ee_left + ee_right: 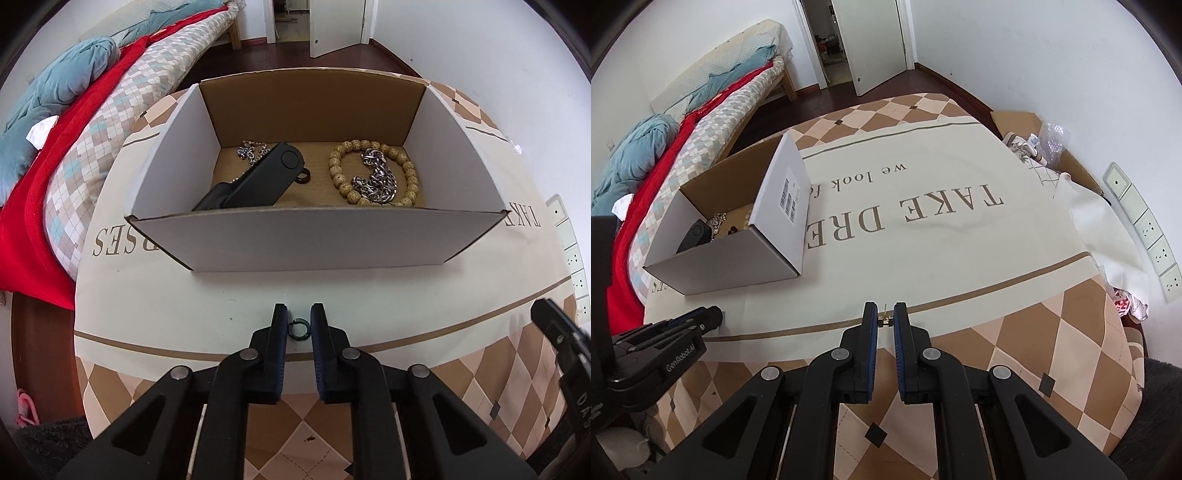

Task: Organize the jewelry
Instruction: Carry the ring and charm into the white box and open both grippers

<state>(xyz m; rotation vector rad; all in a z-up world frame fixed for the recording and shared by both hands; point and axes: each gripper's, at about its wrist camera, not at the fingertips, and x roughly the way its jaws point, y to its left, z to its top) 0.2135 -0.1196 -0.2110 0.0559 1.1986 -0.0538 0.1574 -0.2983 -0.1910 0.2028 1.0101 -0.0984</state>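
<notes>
A small dark ring (pixel 296 327) lies on the printed cloth of the worktop (pixel 155 295), in front of the cardboard box (pixel 295 240), and the left hand-held gripper (pixel 299 325) has its jaws drawn narrow around it, the pads at or almost at its rim; whether they press on it cannot be told. The right hand-held gripper (pixel 885 322), pointing steeply down at the cloth, is pinched on a tiny gold-coloured earring (pixel 885 320) whose thin post sticks up between the blue pads.

Inside the box lie a bracelet of pale speckled wooden beads (pixel 375 173), a heavy silver chain (pixel 376 177) heaped within its loop, a thinner silver chain (pixel 251 149), a second dark ring (pixel 303 177) and a flat black case (pixel 255 181) leaning across the floor.

The cloth carries large brown upside-down lettering: "TAKE DRE" and "we look f" in the right wrist view, "SES" and "TAK" in the left. A barcode label (pixel 789 199) is stuck on the box's outer side wall. The left tool's body reads "GenRobot.AI" in the right view.

Beyond the worktop stand a bed (pixel 110 122) with a red blanket, and an open door (pixel 875 44).
</notes>
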